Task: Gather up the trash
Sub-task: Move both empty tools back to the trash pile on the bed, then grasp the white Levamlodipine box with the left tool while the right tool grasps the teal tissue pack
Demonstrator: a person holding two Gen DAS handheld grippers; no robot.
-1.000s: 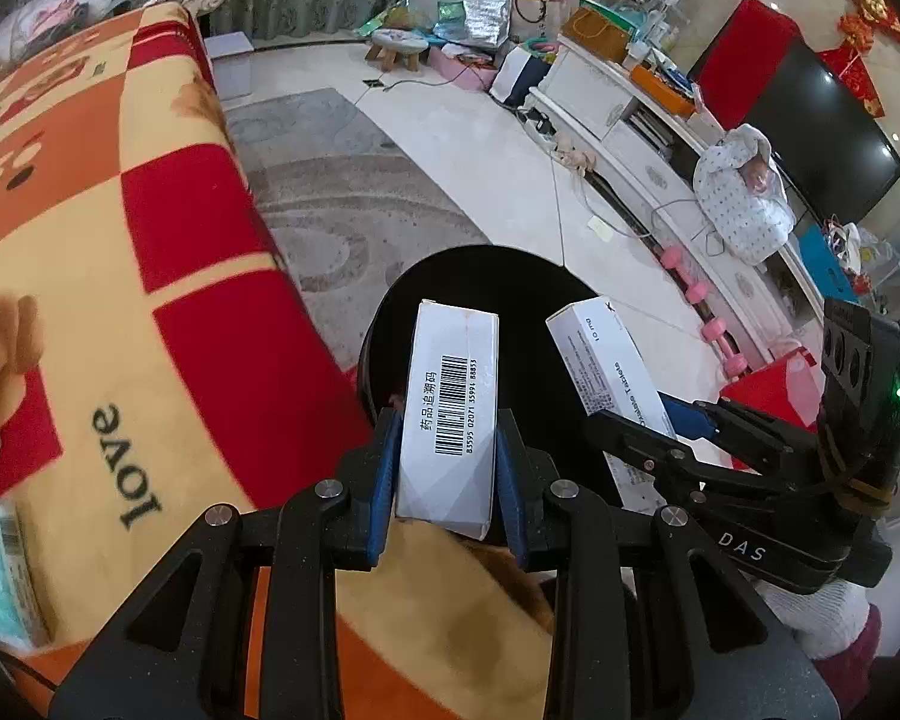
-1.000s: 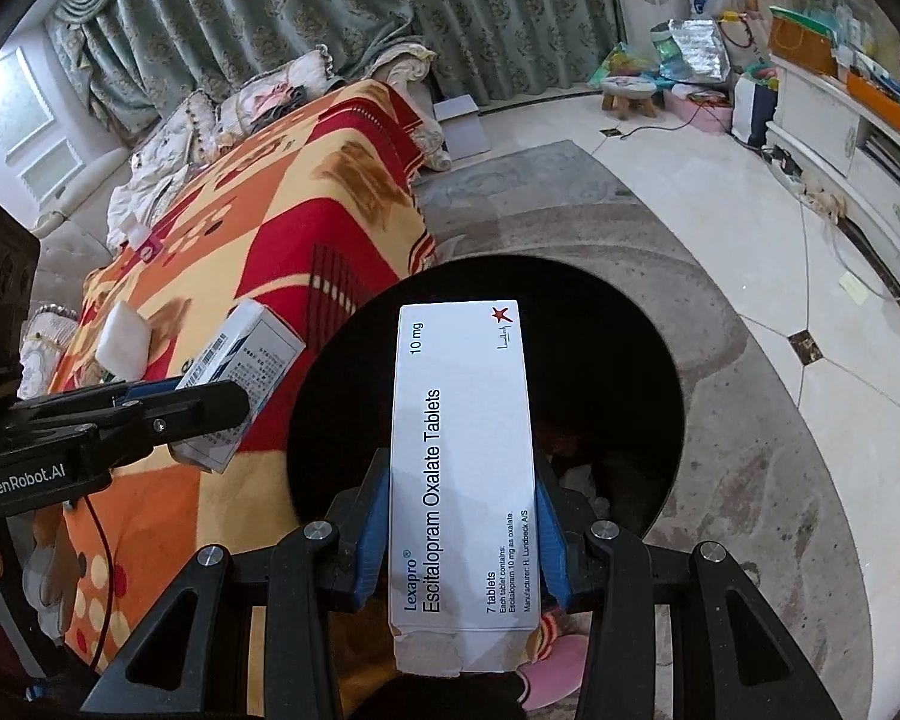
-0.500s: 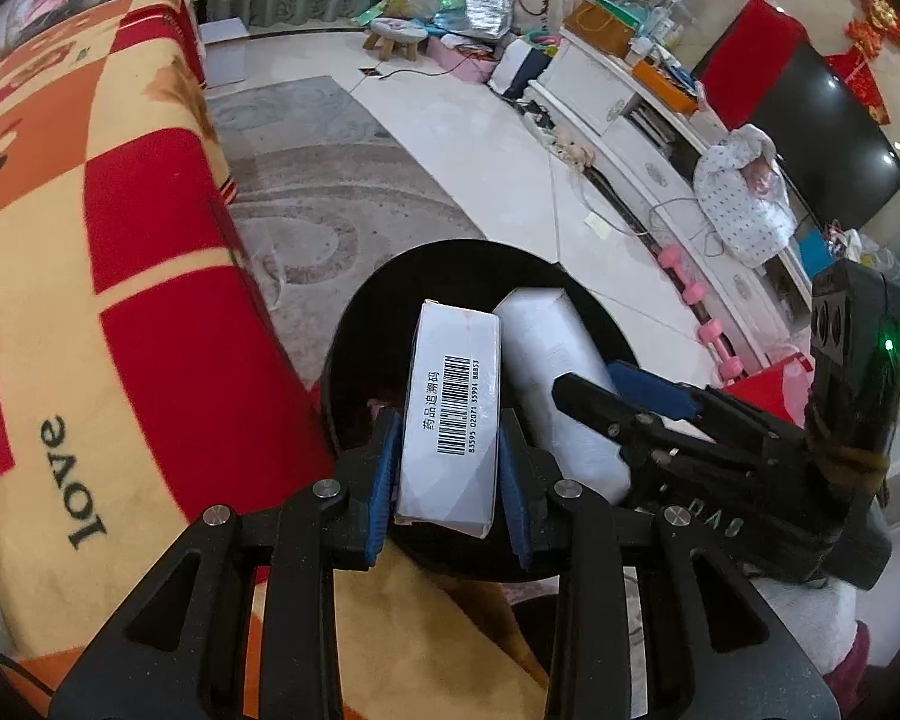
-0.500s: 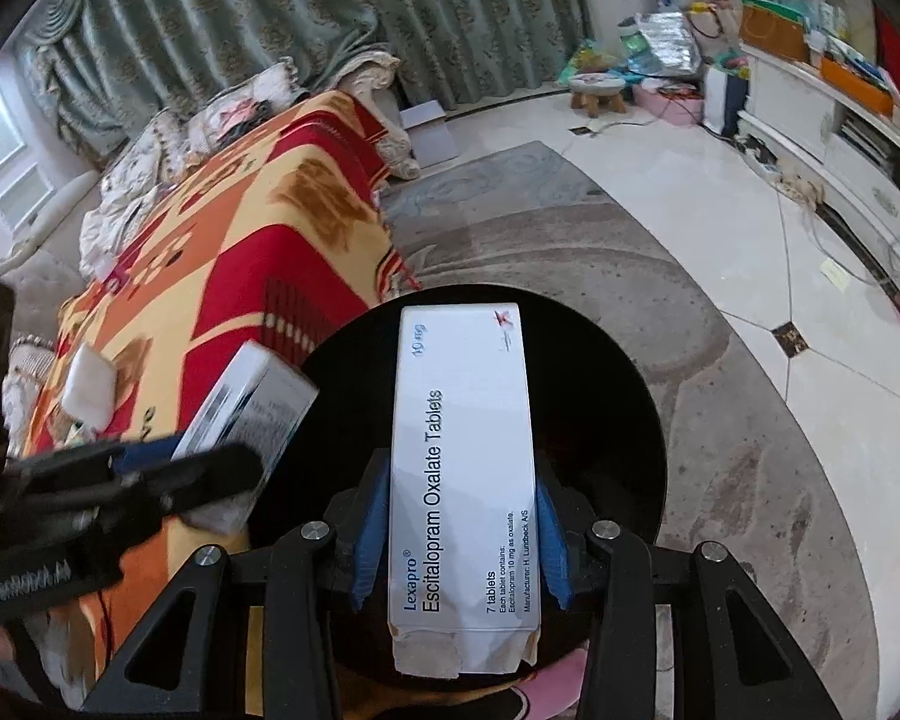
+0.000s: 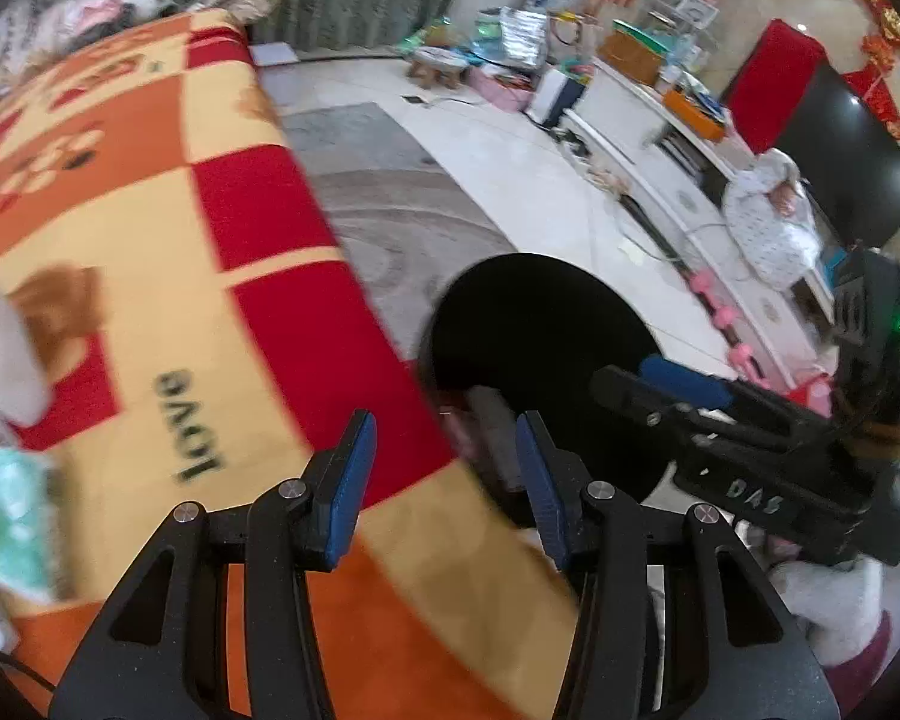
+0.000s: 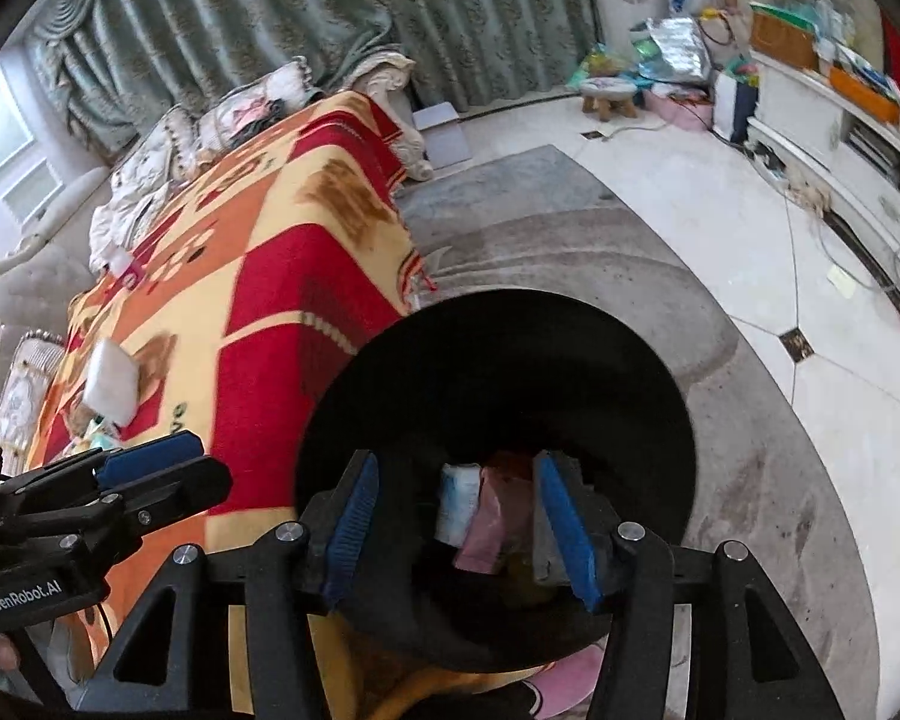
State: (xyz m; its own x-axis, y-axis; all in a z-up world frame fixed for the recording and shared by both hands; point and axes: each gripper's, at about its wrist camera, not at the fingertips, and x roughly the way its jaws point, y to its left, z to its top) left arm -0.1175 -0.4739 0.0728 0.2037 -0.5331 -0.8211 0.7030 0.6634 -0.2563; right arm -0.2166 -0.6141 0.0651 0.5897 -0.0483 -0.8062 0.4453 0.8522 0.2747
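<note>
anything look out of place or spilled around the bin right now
Nothing spilled. The black bin stands upright beside the blanket, with boxes and packets inside it. Both the left gripper and right gripper are open and empty, jaws just opened. A white pad lies loose on the blanket.

Black bin (image 6: 660,396), red-orange checked blanket (image 5: 150,192)

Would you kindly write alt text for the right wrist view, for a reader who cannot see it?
The right tool, jaws open and empty after just opening, hangs over a black round bin with packets lying at its bottom. The bin stands on a grey rug beside a red, orange and yellow blanket; the left tool reaches in from the left.
</note>
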